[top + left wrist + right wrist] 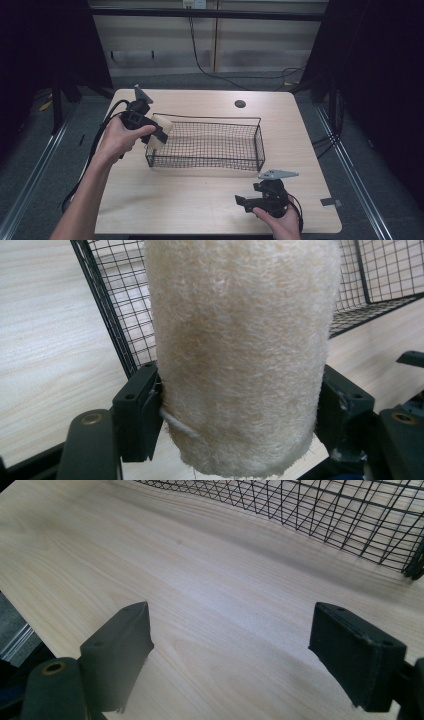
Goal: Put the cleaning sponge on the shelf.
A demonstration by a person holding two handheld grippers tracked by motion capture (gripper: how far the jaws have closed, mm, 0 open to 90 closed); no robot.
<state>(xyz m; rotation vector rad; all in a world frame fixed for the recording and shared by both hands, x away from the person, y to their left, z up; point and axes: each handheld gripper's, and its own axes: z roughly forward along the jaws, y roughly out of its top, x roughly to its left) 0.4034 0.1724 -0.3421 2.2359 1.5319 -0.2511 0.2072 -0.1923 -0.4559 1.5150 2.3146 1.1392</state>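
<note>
Loofah (240,355) in left gripper (159,134) jaws — beside wire basket (210,145) (unlabelled).

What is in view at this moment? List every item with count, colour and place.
Cylindrical fibrous loofah sponge: one, cream, clamped between the left gripper's jaws at the basket's left end.
Rectangular wire mesh basket: one, black, centre of the table.
Wooden table: one, light wood grain, with a dark round hole near its far edge.
Left gripper: one, black, held in the left hand.
Right gripper: one, black, jaws apart, low over the table's near right part, held in the right hand.
</note>
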